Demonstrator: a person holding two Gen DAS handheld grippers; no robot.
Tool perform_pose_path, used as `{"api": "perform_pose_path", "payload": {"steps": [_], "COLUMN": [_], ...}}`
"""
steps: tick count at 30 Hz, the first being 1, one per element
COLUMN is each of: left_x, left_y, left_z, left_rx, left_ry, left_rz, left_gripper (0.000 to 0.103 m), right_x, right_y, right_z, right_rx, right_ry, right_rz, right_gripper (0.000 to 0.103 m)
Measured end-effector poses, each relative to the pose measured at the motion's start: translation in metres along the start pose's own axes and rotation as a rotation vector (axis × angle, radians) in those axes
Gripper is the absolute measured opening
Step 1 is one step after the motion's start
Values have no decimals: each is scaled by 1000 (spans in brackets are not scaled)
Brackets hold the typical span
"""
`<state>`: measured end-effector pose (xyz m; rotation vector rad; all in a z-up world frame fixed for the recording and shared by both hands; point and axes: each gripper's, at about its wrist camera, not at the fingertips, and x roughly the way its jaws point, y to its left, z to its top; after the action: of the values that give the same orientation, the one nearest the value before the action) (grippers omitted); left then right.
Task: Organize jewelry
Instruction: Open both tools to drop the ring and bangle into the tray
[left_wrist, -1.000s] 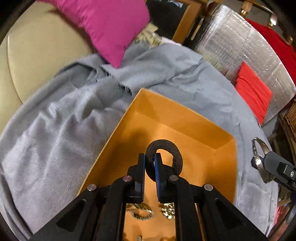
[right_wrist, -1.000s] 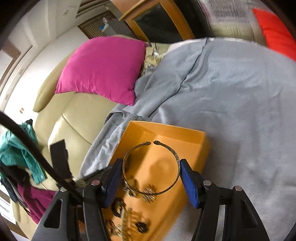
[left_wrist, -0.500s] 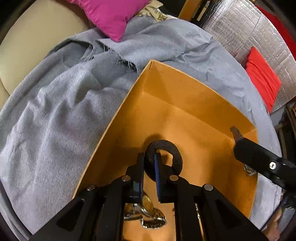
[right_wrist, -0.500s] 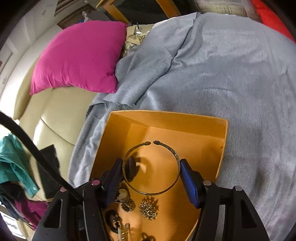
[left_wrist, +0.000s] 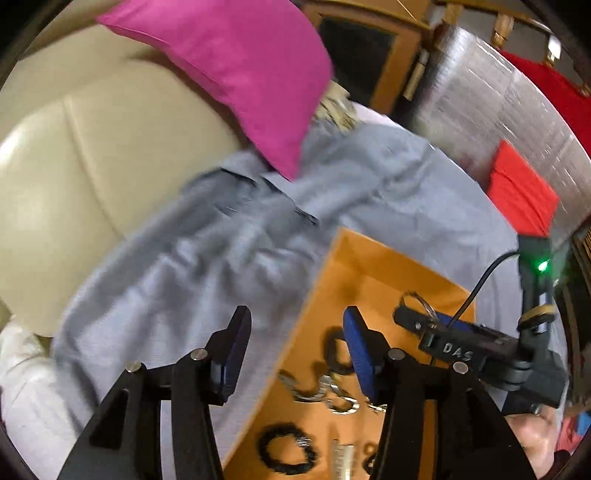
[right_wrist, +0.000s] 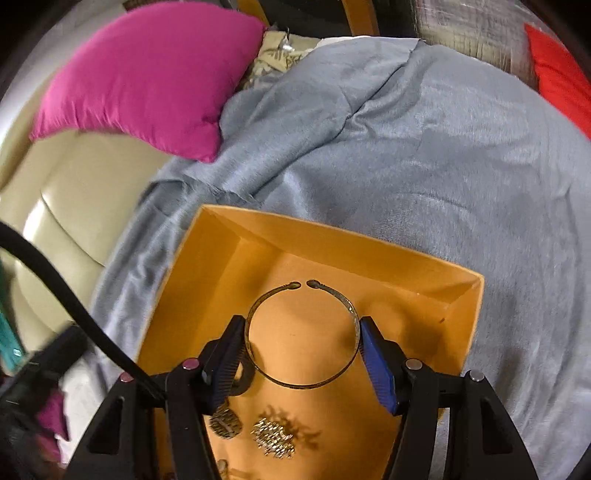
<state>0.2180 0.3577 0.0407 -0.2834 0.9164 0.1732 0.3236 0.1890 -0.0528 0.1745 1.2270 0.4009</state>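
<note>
opening over the orange cardboard box (left_wrist: 373, 266), the left gripper (left_wrist: 295, 347) is now holding nothing; its black fabric ring (left_wrist: 338, 350) is lying inside, delivered. right gripper (right_wrist: 303, 347) is clamping the open metal bangle (right_wrist: 301, 334) above the box floor, release pending.

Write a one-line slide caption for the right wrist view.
Right gripper holds an open metal bangle over the orange box on grey cloth, other jewelry below.
</note>
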Motion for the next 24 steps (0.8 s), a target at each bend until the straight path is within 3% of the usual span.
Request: {"api": "perform_pose_path", "payload": {"steps": [3,7,13,20,24], "left_x": [-2,4,-9,-18,-16], "left_y": [10,11,25,26,20], "left_z": [1,0,-2,-2,-2], "left_rx": [-16,-11,-29,-29,-10], "left_ry": [-8,3,-27,-53,-47], "left_rz": [23,52,111,132,128], "left_gripper": [53,53,53,53,53], "right_x": [8,15,14,38,41], "right_y": [7,10,22,21,18], "right_z": [2,5,9,3,3], "right_rx": [-17,-18,-70,-51,-49], "right_ry": [23,35,-10,47,35], "right_rz": [-96,-162,-208,-218,-239], "right_gripper": [65,65,65,65,65]}}
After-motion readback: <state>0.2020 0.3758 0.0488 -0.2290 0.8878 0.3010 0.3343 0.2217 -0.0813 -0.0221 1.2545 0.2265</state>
